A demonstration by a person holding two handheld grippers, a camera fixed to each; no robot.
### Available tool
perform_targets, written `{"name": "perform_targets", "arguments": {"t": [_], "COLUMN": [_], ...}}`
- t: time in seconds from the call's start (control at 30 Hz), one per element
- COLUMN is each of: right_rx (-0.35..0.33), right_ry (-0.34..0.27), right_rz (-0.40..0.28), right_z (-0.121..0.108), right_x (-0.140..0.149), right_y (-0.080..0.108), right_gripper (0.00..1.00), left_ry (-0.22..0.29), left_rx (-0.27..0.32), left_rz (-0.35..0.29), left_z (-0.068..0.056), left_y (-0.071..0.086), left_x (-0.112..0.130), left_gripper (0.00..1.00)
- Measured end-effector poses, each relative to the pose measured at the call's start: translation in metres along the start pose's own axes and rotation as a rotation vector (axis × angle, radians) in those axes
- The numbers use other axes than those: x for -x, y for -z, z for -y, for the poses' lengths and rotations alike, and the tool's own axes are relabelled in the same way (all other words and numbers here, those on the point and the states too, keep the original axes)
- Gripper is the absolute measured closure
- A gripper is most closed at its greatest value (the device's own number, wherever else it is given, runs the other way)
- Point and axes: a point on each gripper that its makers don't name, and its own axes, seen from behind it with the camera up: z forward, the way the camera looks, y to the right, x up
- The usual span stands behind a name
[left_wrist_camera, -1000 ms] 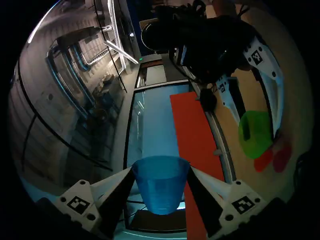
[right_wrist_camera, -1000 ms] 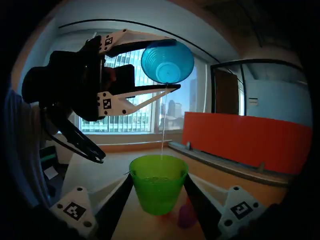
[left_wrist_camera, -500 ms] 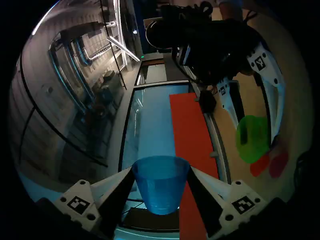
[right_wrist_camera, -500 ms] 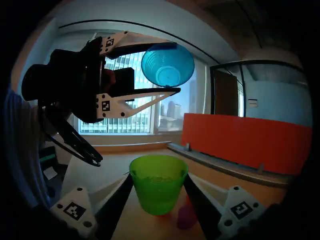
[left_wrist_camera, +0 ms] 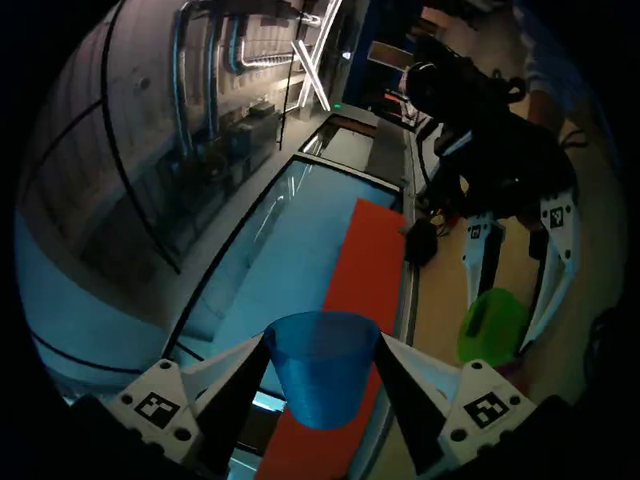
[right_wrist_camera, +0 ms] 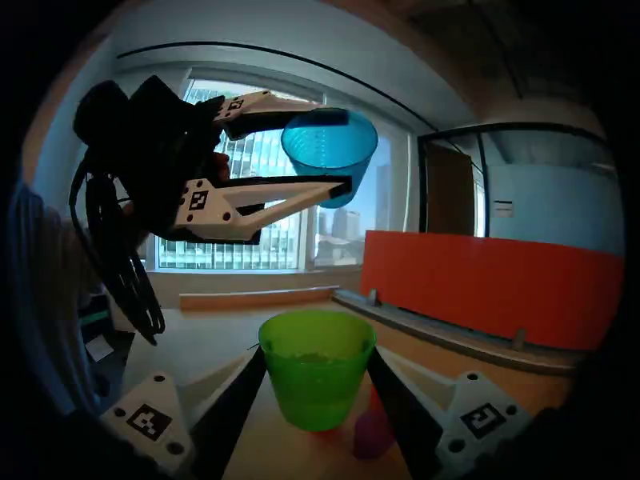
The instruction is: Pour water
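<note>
My left gripper is shut on a clear blue cup, which stands between its fingers. In the right gripper view that left gripper hangs high over the table, and the blue cup sits nearly upright, mouth upward, with no stream falling from it. Below it my right gripper is shut on a green cup with some water in it. The left gripper view shows the right gripper with the green cup low at the right.
A wooden table lies under the green cup, with a small pink and a red object just behind it. An orange panel runs along the right; large windows stand behind. A person's sleeve is at the left.
The thin stream of water from the blue cup into the green cup has stopped. The left gripper has turned back, bringing the blue cup from tipped over to nearly upright. The green cup stays put.
</note>
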Motion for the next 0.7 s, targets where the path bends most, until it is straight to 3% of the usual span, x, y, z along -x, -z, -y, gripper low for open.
{"name": "perform_targets", "arguments": {"t": [0.37,0.7], "right_rx": [0.01,0.015], "right_ry": [0.005,0.004], "right_rz": [-0.011,-0.02], "right_z": [-0.001,-0.001], "right_x": [-0.006,-0.011], "right_y": [0.005,0.009], "right_gripper": [0.11,0.11], "left_ry": [0.324,0.55], "left_rx": [-0.015,-0.018], "left_rz": [0.009,0.005], "left_z": [0.005,0.005], "left_y": [0.009,0.011], "left_x": [0.008,0.017], "left_gripper": [0.12,0.12]}}
